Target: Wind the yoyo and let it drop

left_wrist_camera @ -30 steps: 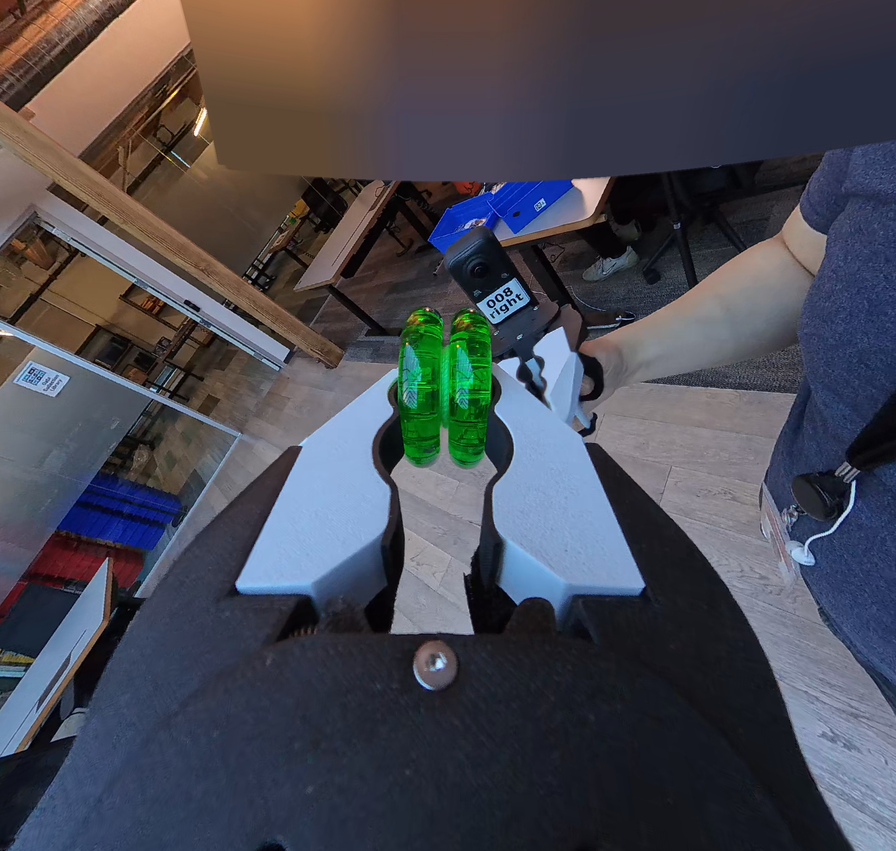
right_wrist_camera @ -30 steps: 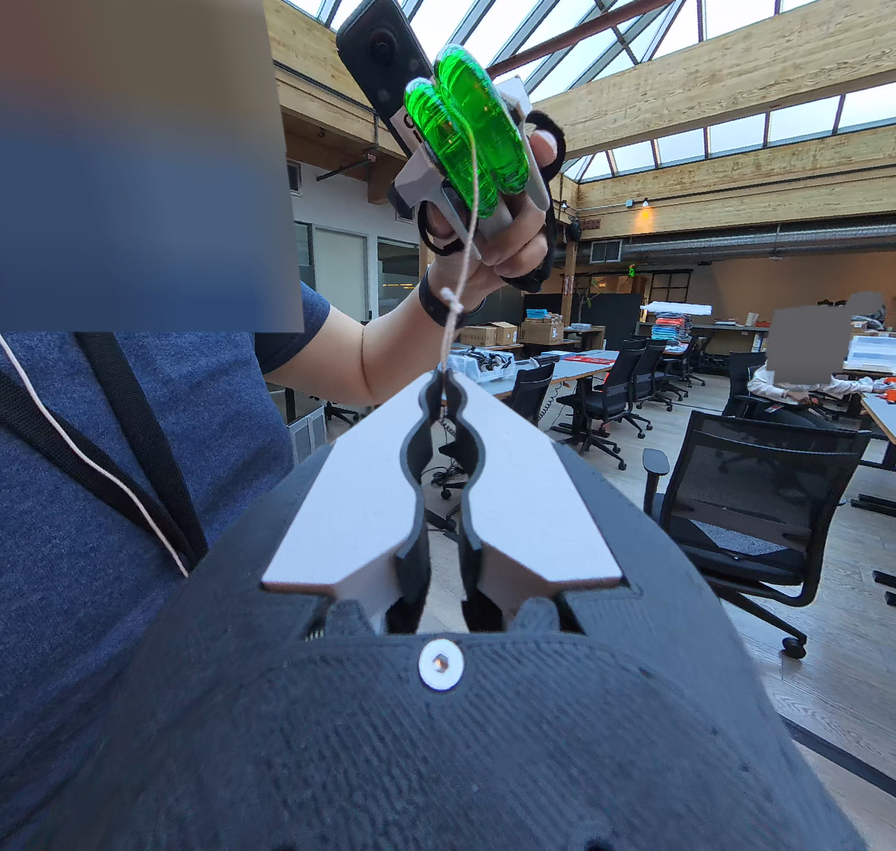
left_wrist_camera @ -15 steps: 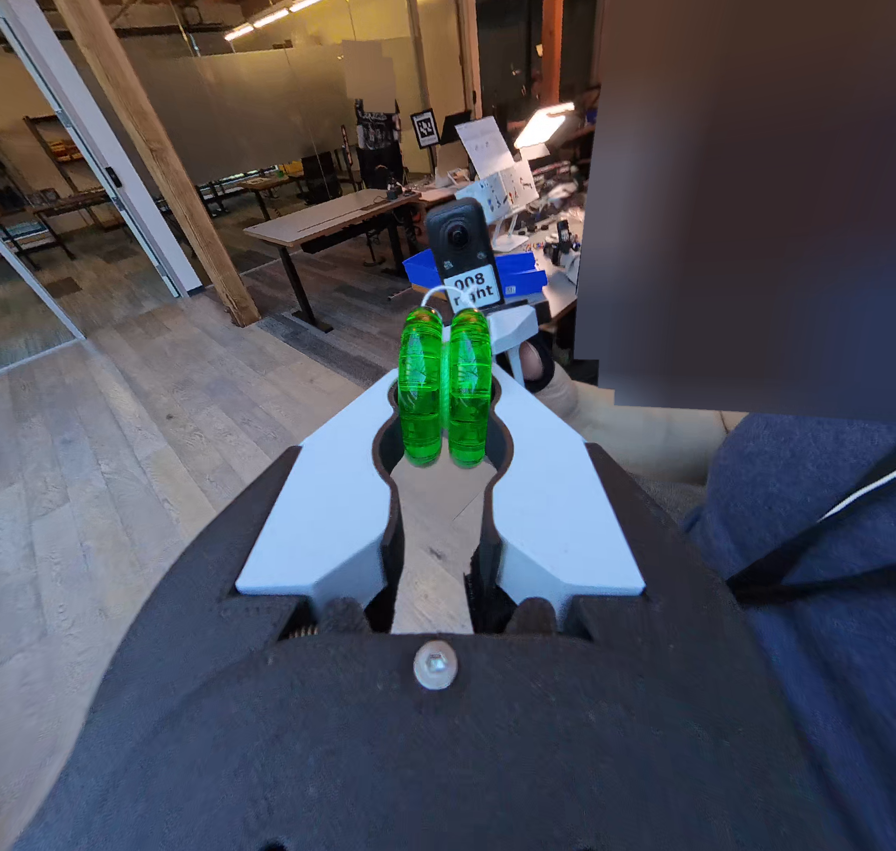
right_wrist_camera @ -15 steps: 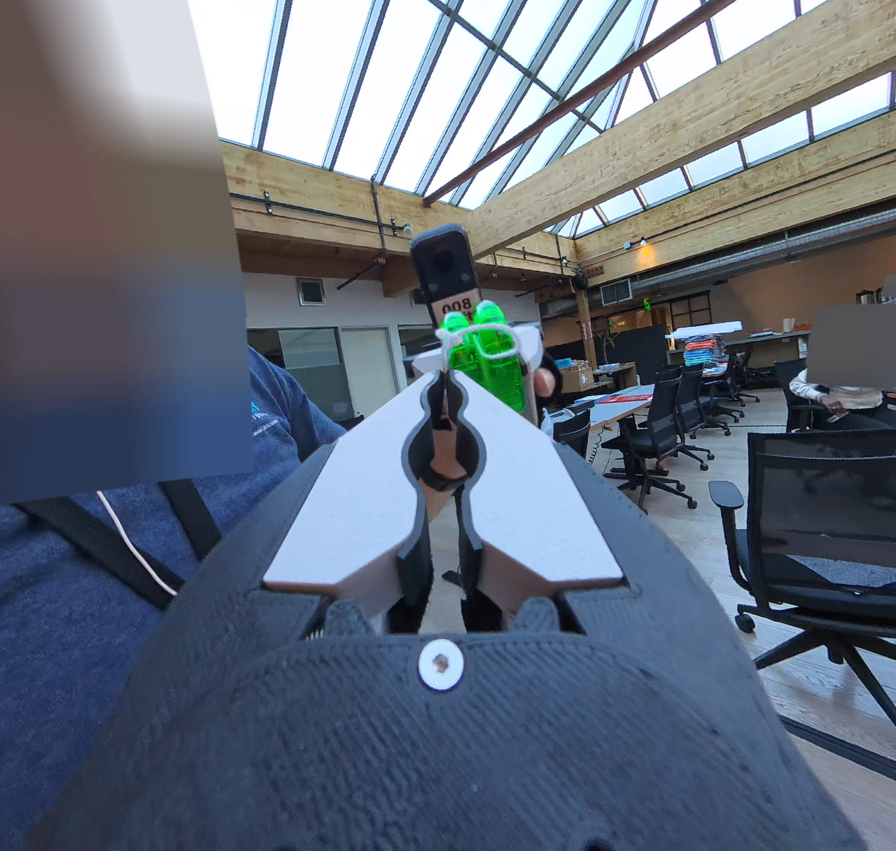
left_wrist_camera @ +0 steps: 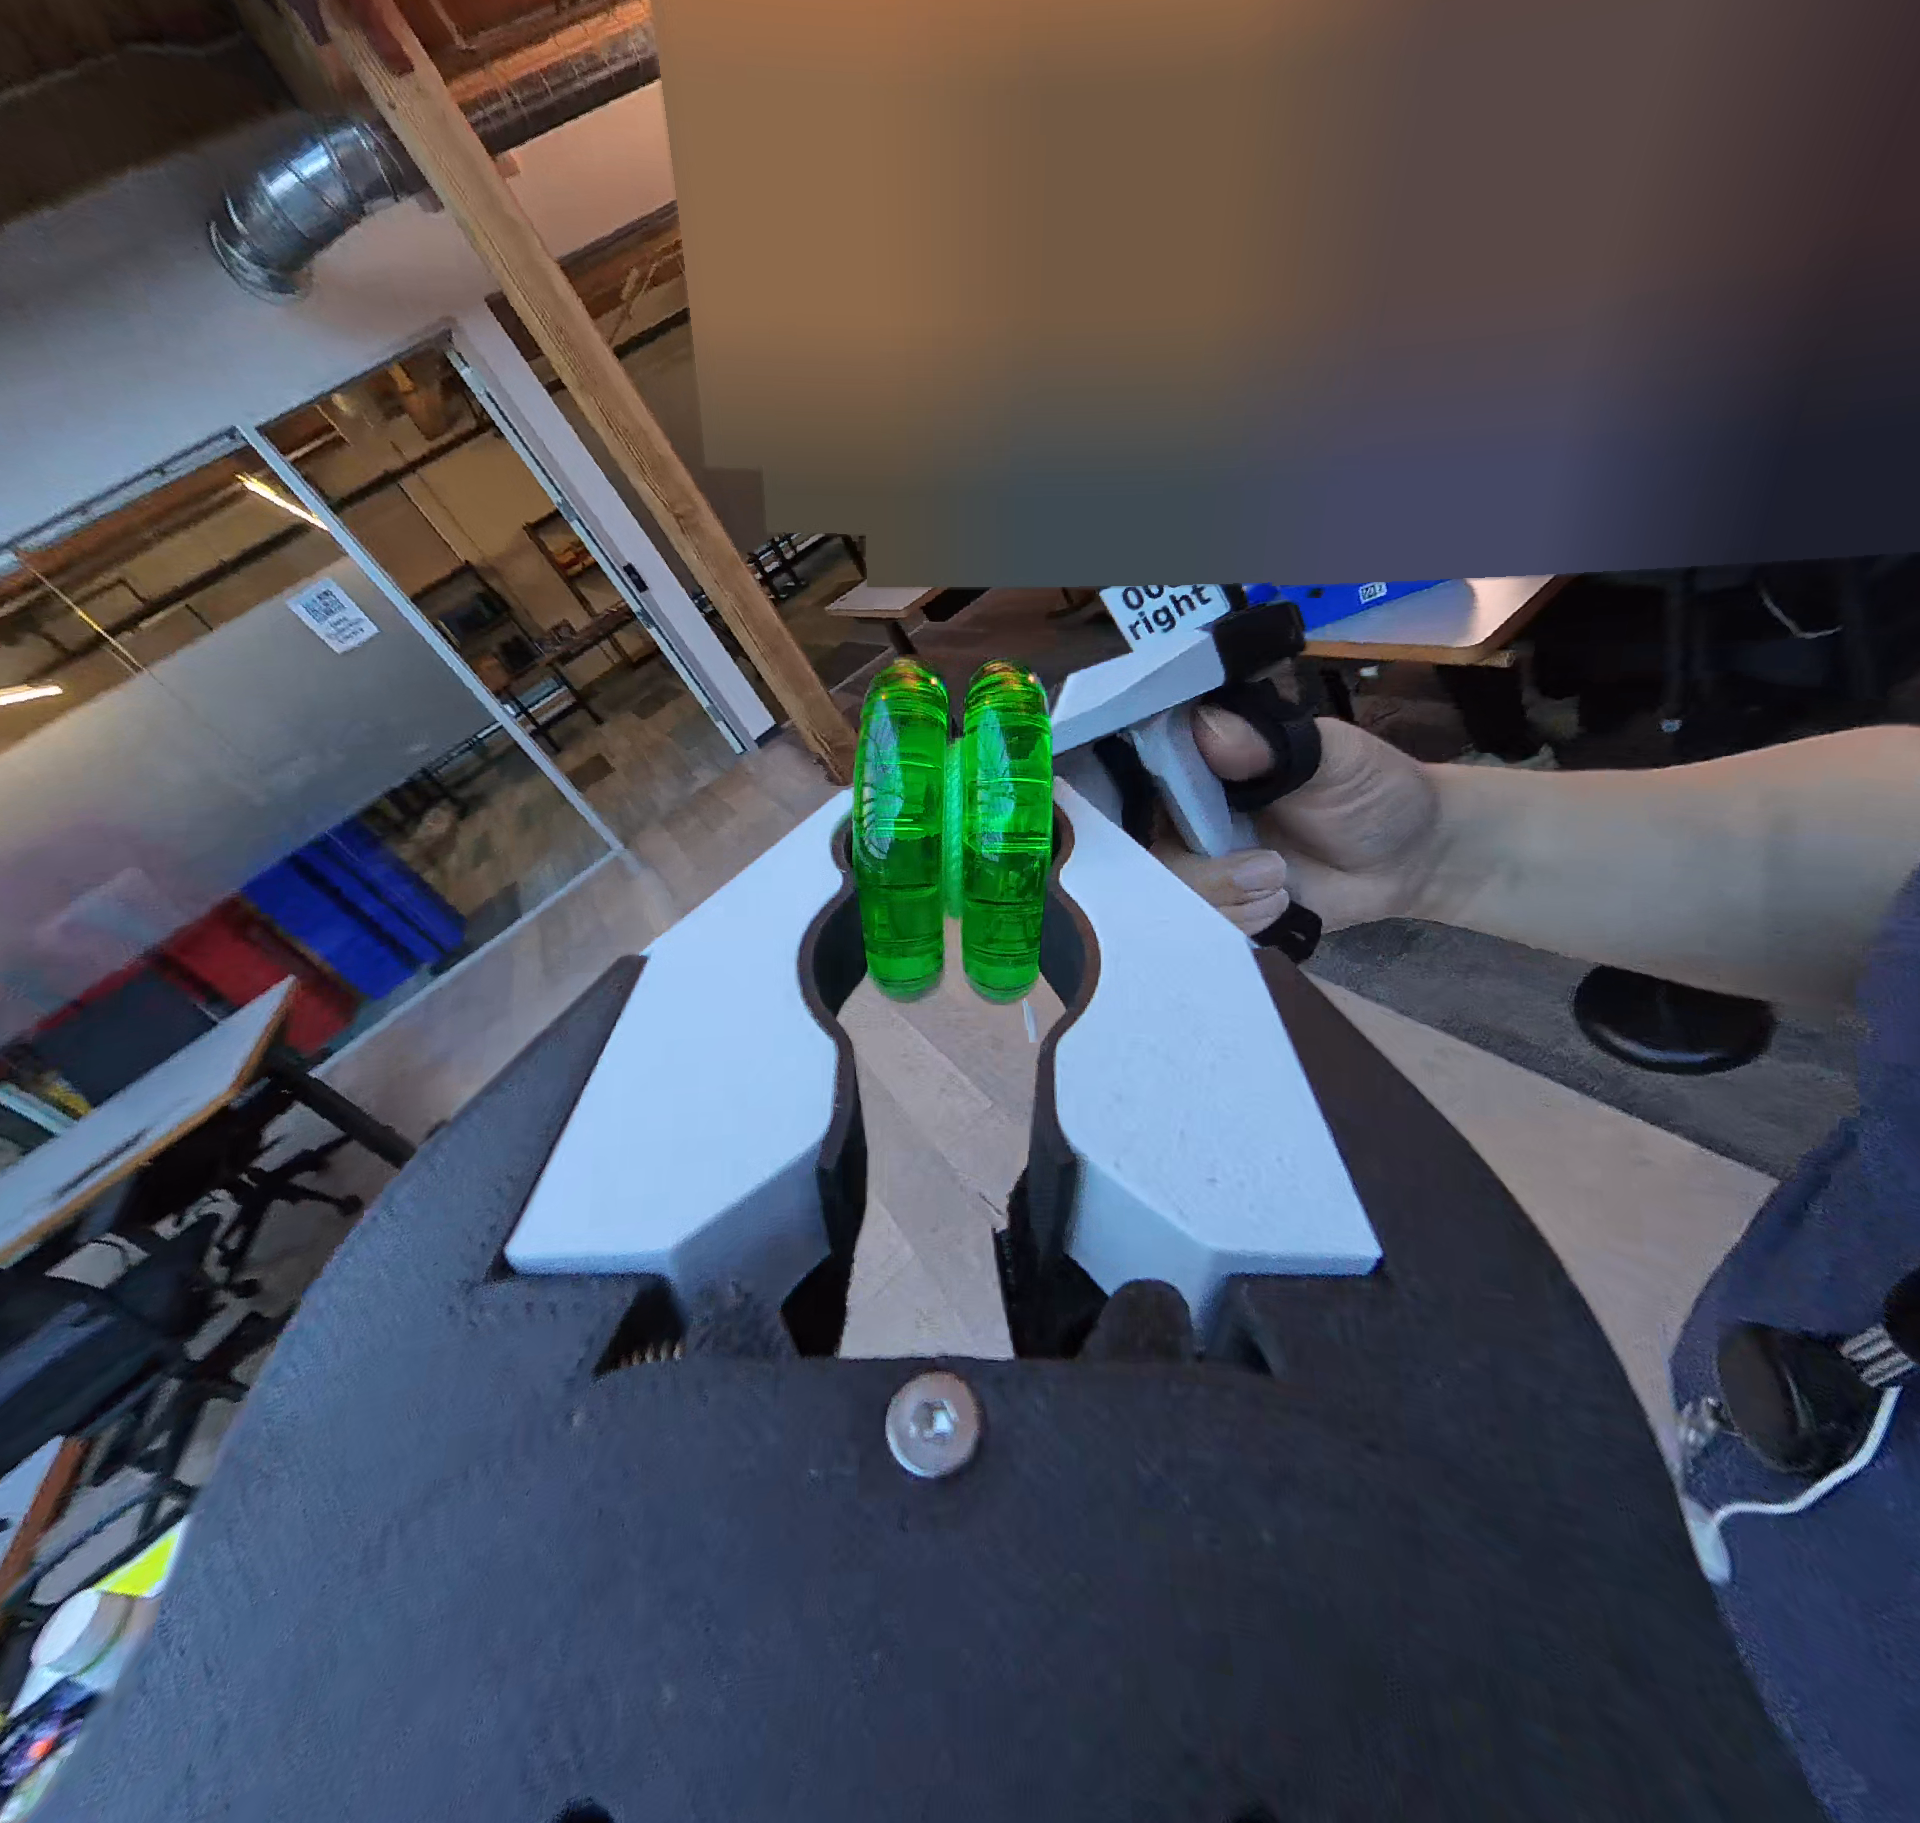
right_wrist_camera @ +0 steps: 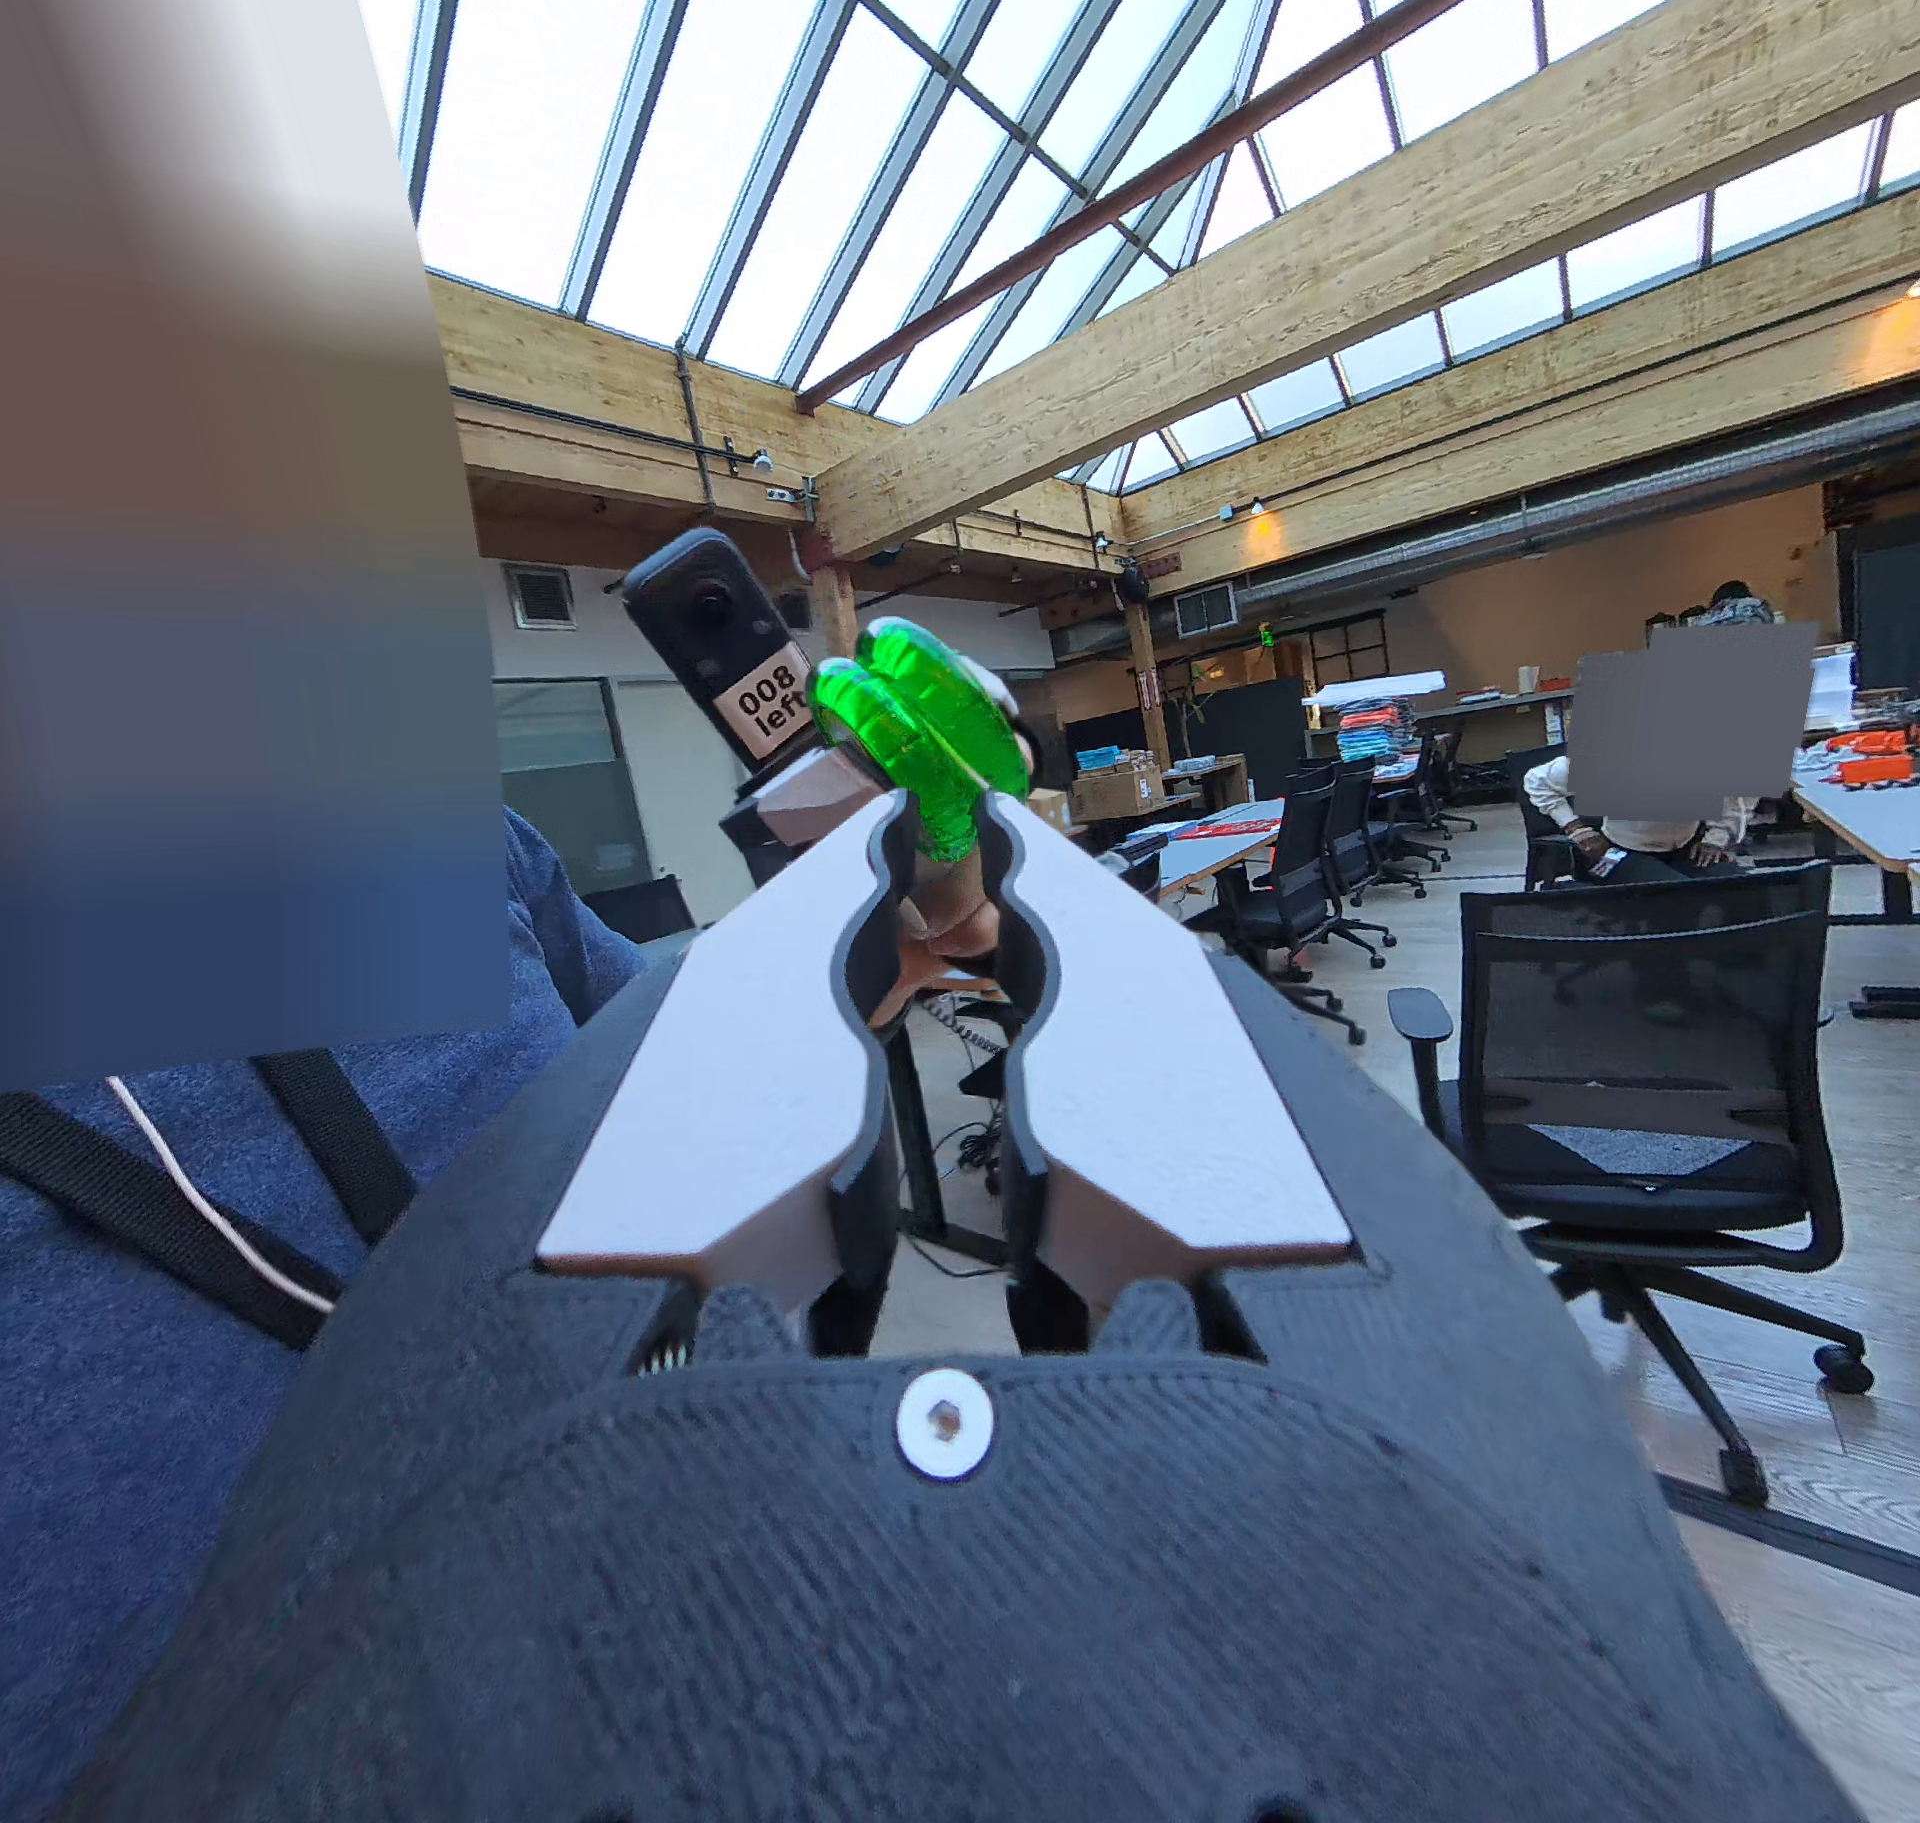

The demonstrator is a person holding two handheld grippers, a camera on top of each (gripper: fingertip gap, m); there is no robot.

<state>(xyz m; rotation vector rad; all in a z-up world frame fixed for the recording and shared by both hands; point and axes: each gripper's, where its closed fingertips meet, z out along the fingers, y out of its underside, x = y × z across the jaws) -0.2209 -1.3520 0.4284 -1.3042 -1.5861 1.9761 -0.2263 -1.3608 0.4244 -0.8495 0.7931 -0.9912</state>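
A clear green yoyo (left_wrist_camera: 899, 838) is clamped edge-on between the white fingertips of my left gripper (left_wrist_camera: 951, 817), held up in the air. In the right wrist view the yoyo (right_wrist_camera: 925, 734) sits just beyond the tips of my right gripper (right_wrist_camera: 943, 817), its lower edge showing in the gap. The right jaws stand a little apart with nothing pinched between them. No string shows in either view. A white finger (left_wrist_camera: 1132, 693) of the right gripper, held by a hand (left_wrist_camera: 1340, 838), points at the yoyo from behind on the right; its tips are hidden by the yoyo.
A person in a blue shirt (right_wrist_camera: 156, 1306) stands close behind both grippers. Black office chairs (right_wrist_camera: 1642, 1077) and desks (right_wrist_camera: 1216, 848) fill the right, with a seated person (right_wrist_camera: 1621, 838) farther off. A glass wall (left_wrist_camera: 312, 734) and a desk (left_wrist_camera: 135, 1119) stand on the left.
The right jaws, earlier shut on the string, have parted and the string is gone from view. The yoyo now sits right at the right gripper's tips. The left gripper still clamps it.
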